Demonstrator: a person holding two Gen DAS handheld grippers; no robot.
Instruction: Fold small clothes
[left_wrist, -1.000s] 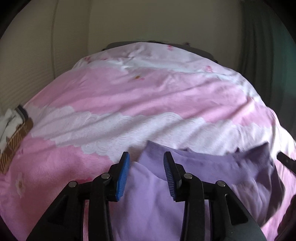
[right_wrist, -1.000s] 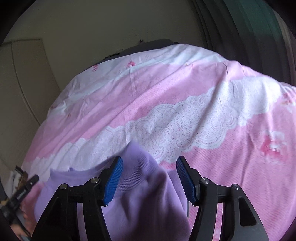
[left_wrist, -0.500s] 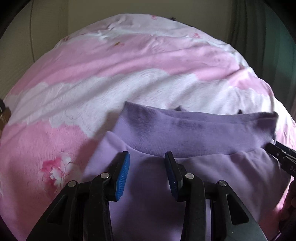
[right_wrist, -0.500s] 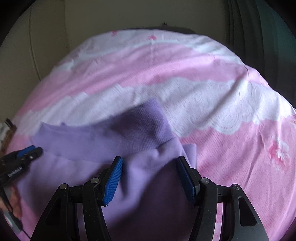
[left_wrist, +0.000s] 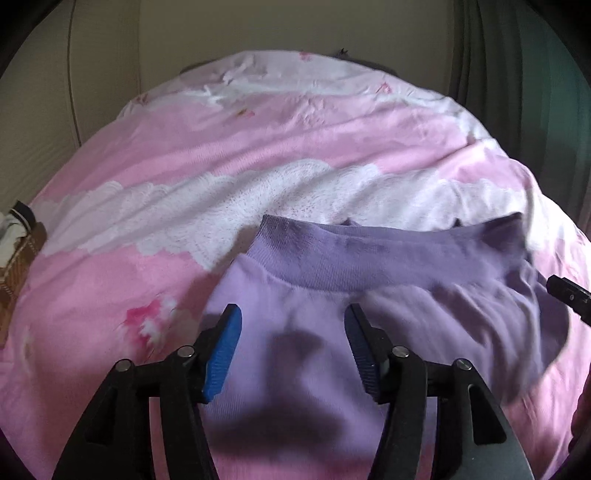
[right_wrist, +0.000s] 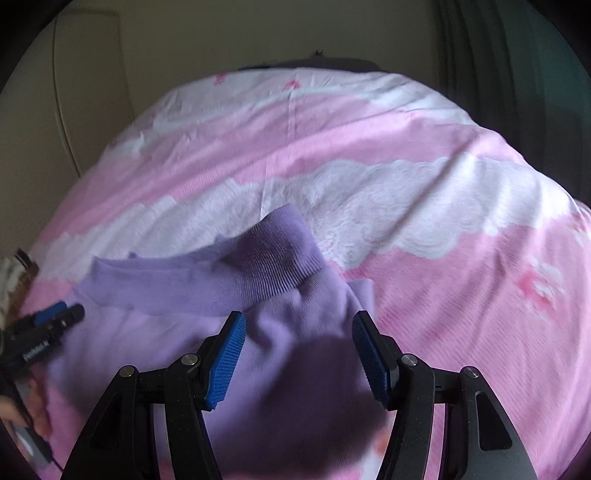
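Lilac knit garment (left_wrist: 369, 332) with ribbed waistband (left_wrist: 369, 258) on pink bedspread (left_wrist: 258, 147): light, limp; pinch waistband corners; left gripper (left_wrist: 291, 347) and right gripper (right_wrist: 295, 354) jaws wide, empty.

**Count of things on the bed**

There is one purple garment (left_wrist: 369, 295), with one darker ribbed waistband (left_wrist: 388, 254). There is one bed cover (left_wrist: 258, 147), pink and white. At the left edge lies one other piece of cloth (left_wrist: 18, 251), brown and white. Two tongs are visible: left tongs (left_wrist: 291, 350) and right tongs (right_wrist: 299, 358), each with two blue pads.
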